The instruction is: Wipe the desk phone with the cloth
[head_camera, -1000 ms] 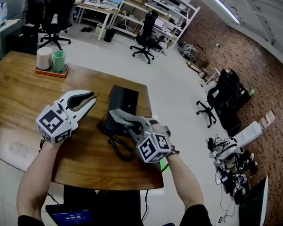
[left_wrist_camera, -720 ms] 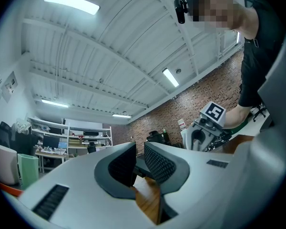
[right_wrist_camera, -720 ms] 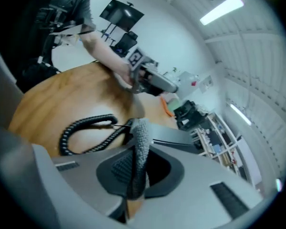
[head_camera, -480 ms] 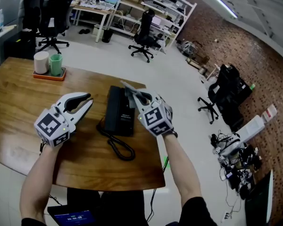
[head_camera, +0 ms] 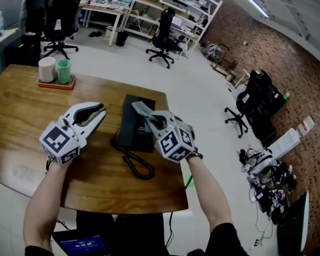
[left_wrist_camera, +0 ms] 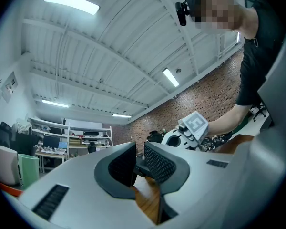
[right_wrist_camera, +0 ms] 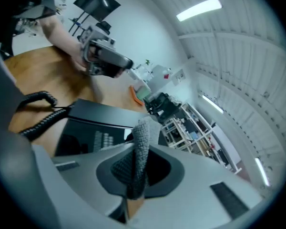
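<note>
A black desk phone (head_camera: 130, 129) lies on the wooden table (head_camera: 21, 111), its coiled cord (head_camera: 134, 164) looping toward me. My right gripper (head_camera: 141, 111) hovers over the phone's far half, shut on a grey cloth (right_wrist_camera: 138, 142) that stands up between its jaws. The phone's keypad (right_wrist_camera: 93, 128) shows just below that cloth in the right gripper view. My left gripper (head_camera: 100, 112) hangs left of the phone, apart from it. Its jaws (left_wrist_camera: 139, 163) stand almost together with nothing between them. The right gripper view shows the left gripper (right_wrist_camera: 105, 56) beyond the phone.
An orange tray (head_camera: 56, 82) with a white cup (head_camera: 47, 68) and a green cup (head_camera: 64, 71) sits at the table's far left. The table's right edge (head_camera: 177, 159) runs just beside the phone. Office chairs (head_camera: 162, 39) and shelves stand on the floor beyond.
The right gripper, with the cloth, swept from the phone's near end to its far right side, then back over the middle. The left gripper has stayed put.
</note>
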`<action>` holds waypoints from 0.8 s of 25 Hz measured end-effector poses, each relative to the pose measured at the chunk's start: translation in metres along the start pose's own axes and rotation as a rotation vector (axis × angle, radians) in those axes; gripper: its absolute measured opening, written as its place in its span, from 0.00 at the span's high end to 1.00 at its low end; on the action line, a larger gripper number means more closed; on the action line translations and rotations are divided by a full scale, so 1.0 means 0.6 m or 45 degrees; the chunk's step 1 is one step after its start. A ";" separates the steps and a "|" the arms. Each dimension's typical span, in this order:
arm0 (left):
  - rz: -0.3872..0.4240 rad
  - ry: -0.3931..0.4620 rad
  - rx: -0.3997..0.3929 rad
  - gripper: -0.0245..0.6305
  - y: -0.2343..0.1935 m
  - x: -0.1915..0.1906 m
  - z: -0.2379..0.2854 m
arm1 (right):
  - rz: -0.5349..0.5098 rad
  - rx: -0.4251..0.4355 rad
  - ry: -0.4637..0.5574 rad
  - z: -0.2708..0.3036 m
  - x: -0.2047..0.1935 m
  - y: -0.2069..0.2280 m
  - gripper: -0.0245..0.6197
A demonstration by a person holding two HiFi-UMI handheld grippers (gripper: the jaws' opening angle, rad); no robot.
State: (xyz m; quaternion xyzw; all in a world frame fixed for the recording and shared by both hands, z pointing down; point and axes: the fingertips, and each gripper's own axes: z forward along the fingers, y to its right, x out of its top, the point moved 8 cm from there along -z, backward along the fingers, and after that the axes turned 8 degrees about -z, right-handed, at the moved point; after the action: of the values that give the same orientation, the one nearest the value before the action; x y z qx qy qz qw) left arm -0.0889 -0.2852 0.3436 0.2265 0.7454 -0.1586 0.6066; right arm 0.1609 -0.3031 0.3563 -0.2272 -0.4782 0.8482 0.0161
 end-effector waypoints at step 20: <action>-0.020 0.006 0.002 0.90 -0.004 -0.016 -0.002 | 0.250 -0.277 -0.067 0.039 -0.051 0.111 0.92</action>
State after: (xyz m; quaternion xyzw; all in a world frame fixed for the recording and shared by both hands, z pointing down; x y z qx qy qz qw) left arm -0.0899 -0.2880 0.3529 0.2214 0.7485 -0.1635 0.6033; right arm 0.1913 -0.3655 0.3236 -0.2510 -0.5431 0.7945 -0.1043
